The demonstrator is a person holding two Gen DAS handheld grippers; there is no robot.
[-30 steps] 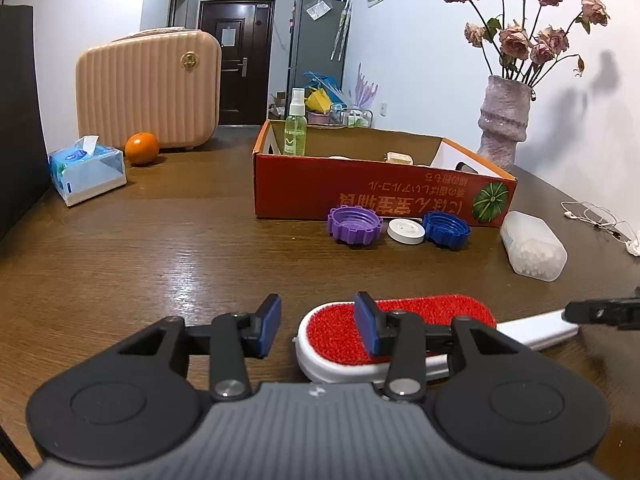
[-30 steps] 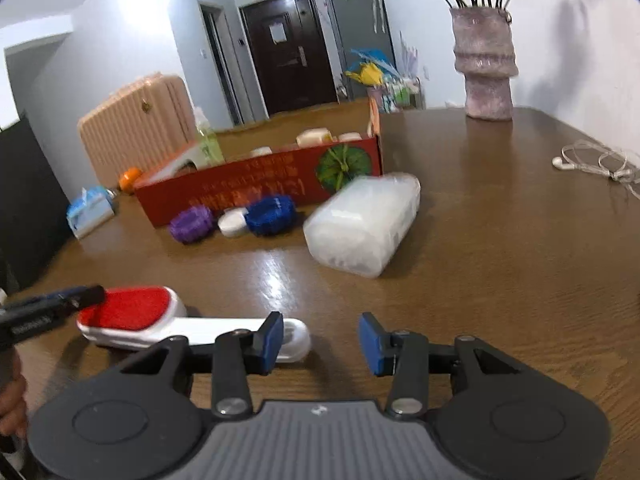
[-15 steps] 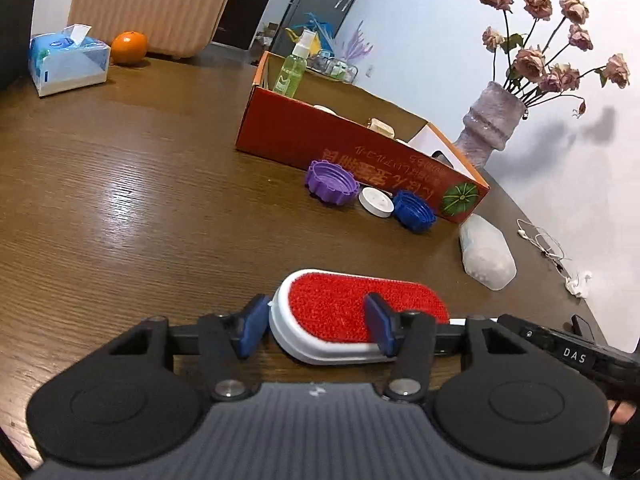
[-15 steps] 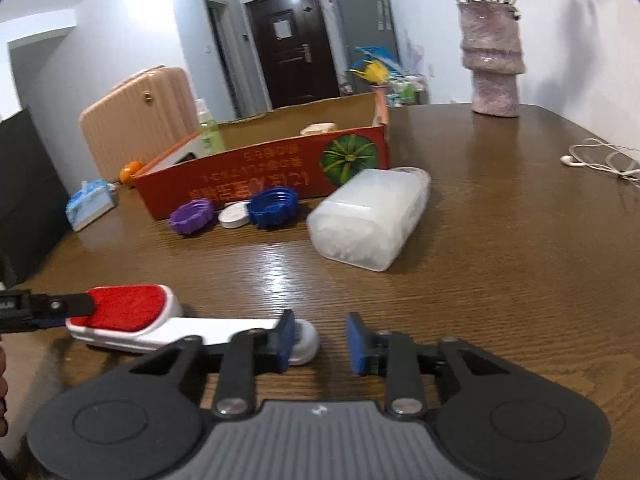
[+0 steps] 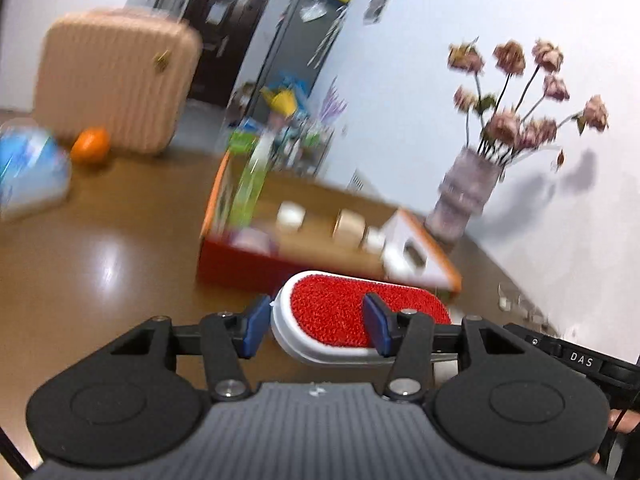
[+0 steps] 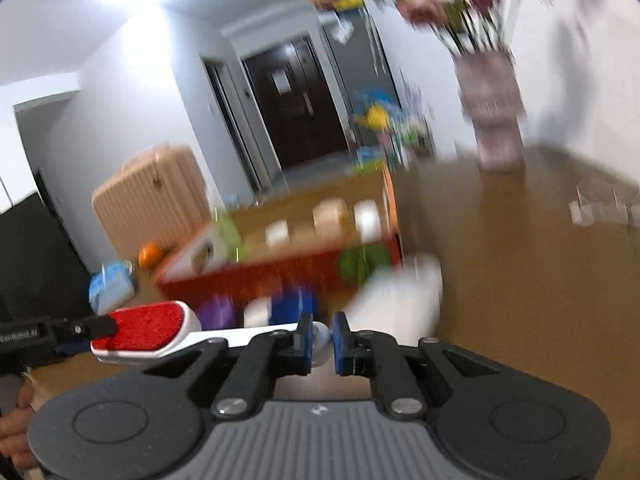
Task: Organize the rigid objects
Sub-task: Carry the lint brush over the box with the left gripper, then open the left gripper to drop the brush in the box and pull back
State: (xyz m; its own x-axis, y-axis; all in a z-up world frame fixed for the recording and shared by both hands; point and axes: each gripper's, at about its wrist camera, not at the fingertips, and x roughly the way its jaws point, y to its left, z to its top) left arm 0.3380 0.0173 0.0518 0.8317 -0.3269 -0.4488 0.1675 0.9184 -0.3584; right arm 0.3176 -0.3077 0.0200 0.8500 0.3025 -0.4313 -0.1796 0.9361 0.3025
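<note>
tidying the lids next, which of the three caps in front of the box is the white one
The middle cap, between the purple cap and the blue cap, in front of the red box.

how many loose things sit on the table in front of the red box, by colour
purple cap: 1
white cap: 1
blue cap: 1
whitish plastic container: 1
total: 4, all blurred in the right wrist view

**Both handheld grippers, look-wise**

Left gripper [image 5: 316, 326] and right gripper [image 6: 322, 342] are twins: matte black linkage arms, blue pads on the fingertips [image 5: 253, 330], silver screws at the pivots, round black discs either side, and a ribbed grey body with a small white logo. One side reads "DAS".
</note>
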